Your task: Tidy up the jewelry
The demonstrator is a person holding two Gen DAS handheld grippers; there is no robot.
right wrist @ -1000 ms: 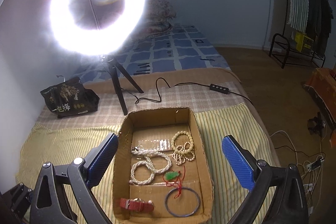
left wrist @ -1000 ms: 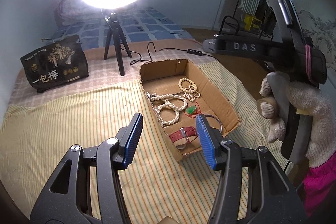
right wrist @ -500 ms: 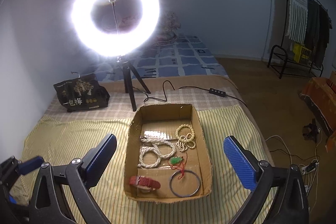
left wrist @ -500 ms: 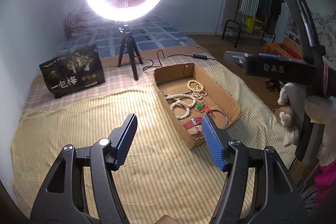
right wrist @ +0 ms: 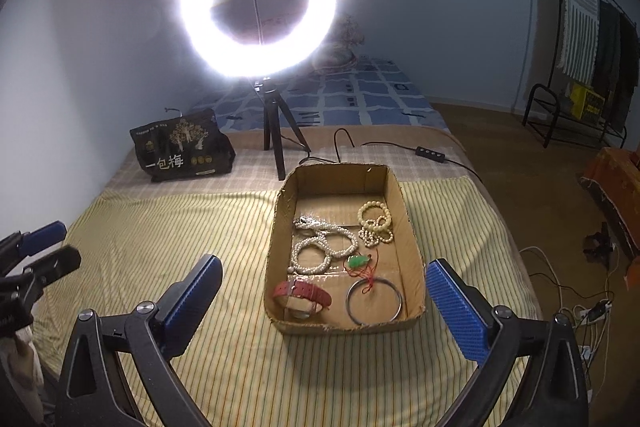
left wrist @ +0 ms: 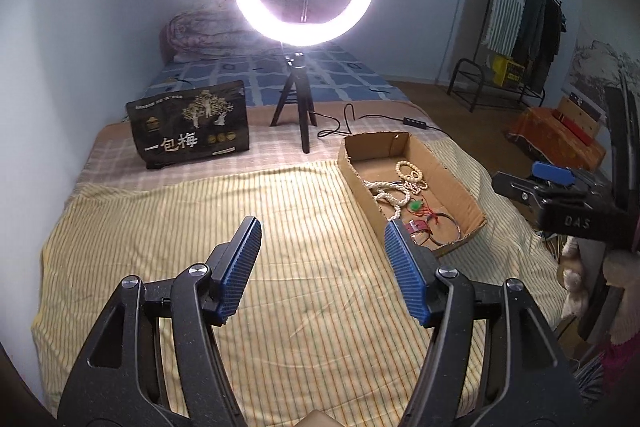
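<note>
A shallow cardboard box (right wrist: 405, 223) lies on the striped yellow cloth; it also shows in the left wrist view (left wrist: 448, 167). In it lie a white pearl necklace (right wrist: 320, 247), cream bead bracelets (right wrist: 374, 221), a green pendant on red cord (right wrist: 358, 261), a red-strap watch (right wrist: 304, 293) and a metal bangle (right wrist: 374, 301). My right gripper (right wrist: 324, 291) is open and empty, held above the box's near end. My left gripper (left wrist: 322, 259) is open and empty over bare cloth, left of the box.
A lit ring light on a tripod (right wrist: 276, 147) stands behind the box, with its cable and remote (right wrist: 430, 154). A black printed bag (left wrist: 190, 125) sits at the back left. The bed's edge drops to the floor at right, with cables (right wrist: 580, 307).
Both grippers have drawn back and up from the box, so it looks smaller. My left gripper has shifted left over bare cloth. Both stay open and the jewelry has not moved.
</note>
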